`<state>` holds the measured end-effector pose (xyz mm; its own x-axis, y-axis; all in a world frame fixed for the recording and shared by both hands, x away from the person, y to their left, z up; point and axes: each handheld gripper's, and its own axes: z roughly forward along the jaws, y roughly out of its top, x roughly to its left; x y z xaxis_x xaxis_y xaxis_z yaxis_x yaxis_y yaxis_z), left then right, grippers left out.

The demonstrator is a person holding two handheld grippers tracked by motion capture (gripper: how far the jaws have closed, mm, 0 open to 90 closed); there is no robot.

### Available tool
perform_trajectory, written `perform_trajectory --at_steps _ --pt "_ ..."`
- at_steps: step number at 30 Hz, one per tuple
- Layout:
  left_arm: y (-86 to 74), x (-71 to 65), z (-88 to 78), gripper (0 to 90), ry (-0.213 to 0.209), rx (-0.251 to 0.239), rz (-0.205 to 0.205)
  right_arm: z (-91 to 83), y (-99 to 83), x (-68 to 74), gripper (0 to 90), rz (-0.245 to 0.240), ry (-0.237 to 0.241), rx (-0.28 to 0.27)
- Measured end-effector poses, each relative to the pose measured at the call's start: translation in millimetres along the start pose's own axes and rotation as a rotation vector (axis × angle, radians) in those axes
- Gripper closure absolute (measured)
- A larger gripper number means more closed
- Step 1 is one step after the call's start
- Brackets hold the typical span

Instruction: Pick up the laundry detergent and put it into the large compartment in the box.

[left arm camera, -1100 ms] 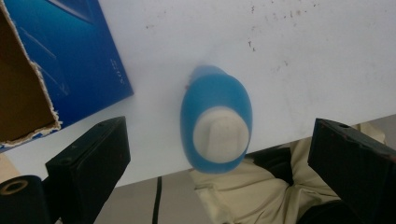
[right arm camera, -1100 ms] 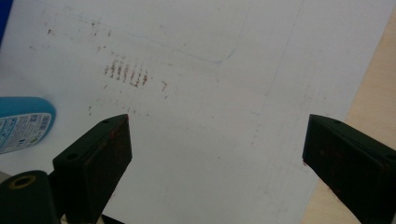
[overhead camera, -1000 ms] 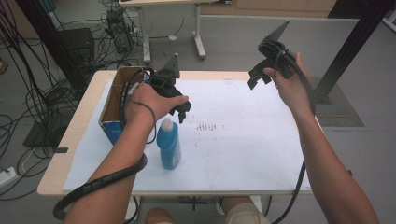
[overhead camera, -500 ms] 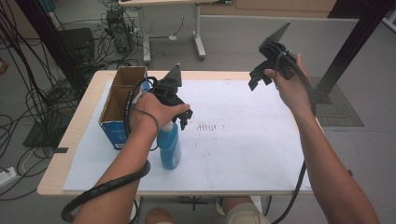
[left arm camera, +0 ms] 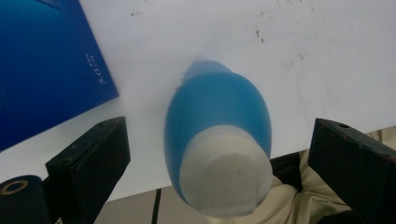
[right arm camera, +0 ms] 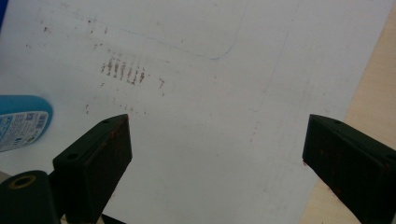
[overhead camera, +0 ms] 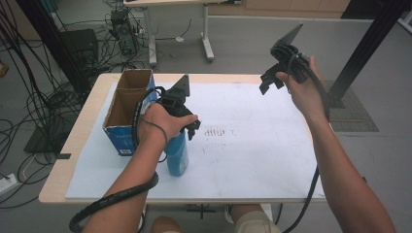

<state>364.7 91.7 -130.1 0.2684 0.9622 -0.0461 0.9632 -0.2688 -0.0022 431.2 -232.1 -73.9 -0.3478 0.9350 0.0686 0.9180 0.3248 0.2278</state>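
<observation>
The blue bottle (left arm camera: 218, 140) stood upright on the worktop (overhead camera: 252, 160) beside the box (overhead camera: 127, 109), left tongs (left arm camera: 219, 158) spread wide around its white cap (left arm camera: 225, 179); smooth plastic looked slippery, so gripping the body seemed safest.

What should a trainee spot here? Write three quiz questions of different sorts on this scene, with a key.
1. True or false: the left gripper has its fingers shut on the blue bottle.
2. What stands beside the bottle on the white sheet? A: an open cardboard box. B: a mug. C: a plate.
3. Fill the gap: the right gripper, held in the air above the sheet, is ____ (open or shut).

Key: 1 false, the fingers stand apart on either side of the white cap, not touching it. 2 A. 3 open.
</observation>
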Motion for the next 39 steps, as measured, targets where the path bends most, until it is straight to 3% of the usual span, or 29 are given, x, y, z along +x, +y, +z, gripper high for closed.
perform_trajectory --at_steps 21,39 --pt "-0.8 -4.7 23.3 6.2 0.007 0.016 0.019 1.7 -1.7 -3.2 8.0 0.003 0.007 -0.001" --pt "-1.1 -6.0 28.1 6.2 0.019 0.008 0.023 4.1 -0.2 -1.6 8.0 0.006 0.004 0.005"
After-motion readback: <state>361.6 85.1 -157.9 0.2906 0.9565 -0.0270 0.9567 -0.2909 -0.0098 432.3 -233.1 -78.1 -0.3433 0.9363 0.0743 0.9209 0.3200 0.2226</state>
